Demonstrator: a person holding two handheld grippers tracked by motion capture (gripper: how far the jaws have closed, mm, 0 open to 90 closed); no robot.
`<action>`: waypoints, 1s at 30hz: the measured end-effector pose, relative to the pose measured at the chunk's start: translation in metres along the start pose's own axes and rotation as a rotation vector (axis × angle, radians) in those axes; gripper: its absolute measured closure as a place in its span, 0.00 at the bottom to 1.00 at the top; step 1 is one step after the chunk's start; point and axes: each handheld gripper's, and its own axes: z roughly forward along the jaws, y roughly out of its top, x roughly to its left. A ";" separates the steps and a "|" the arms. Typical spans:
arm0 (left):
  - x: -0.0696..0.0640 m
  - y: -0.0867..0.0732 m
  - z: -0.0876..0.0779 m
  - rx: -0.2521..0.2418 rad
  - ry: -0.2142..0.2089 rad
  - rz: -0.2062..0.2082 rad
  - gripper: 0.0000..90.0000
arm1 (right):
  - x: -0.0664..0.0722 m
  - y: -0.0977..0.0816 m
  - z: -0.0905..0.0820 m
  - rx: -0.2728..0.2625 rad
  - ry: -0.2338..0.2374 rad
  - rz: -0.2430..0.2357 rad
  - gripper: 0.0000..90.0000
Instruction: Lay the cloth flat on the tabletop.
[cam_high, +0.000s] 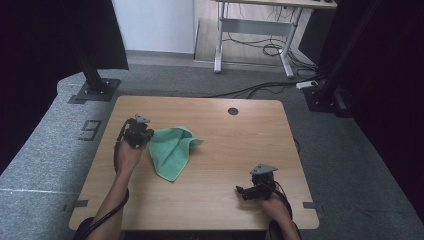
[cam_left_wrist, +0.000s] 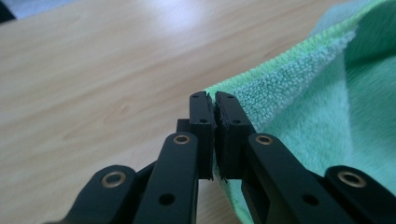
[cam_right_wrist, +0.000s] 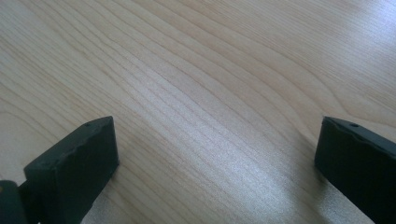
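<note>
Green cloth lies on the wooden tabletop, a little left of the middle in the high view. It is a soft, fuzzy towel, folded over itself, with one corner pointing to the right and one pointing down.

At the left of the high view, the left hand-held gripper sits at the upper left edge of the cloth. A hand holds it from below, and the arm comes up from the bottom of the frame. In the left gripper view, the two black jaws are pressed tight together in the middle of the frame, and the edge of the green cloth is pinched between them. The cloth spreads out to the right side of that frame, and bare wood fills the left side.

At the lower right of the high view, the right hand-held gripper rests low over the tabletop, well apart from the cloth. In the right gripper view, its jaws stand wide open, one at the lower left and one at the lower right of the frame, with bare wood between them.
</note>
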 end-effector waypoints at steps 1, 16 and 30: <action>0.002 -0.004 0.001 0.006 0.003 -0.009 0.95 | 0.000 0.000 0.000 0.000 0.000 0.001 0.00; -0.004 -0.015 -0.010 -0.071 -0.052 0.035 0.46 | 0.000 0.000 0.000 0.001 0.000 0.003 0.00; -0.044 0.016 0.032 0.033 -0.168 0.146 0.56 | 0.000 0.000 0.000 0.001 0.000 0.003 0.00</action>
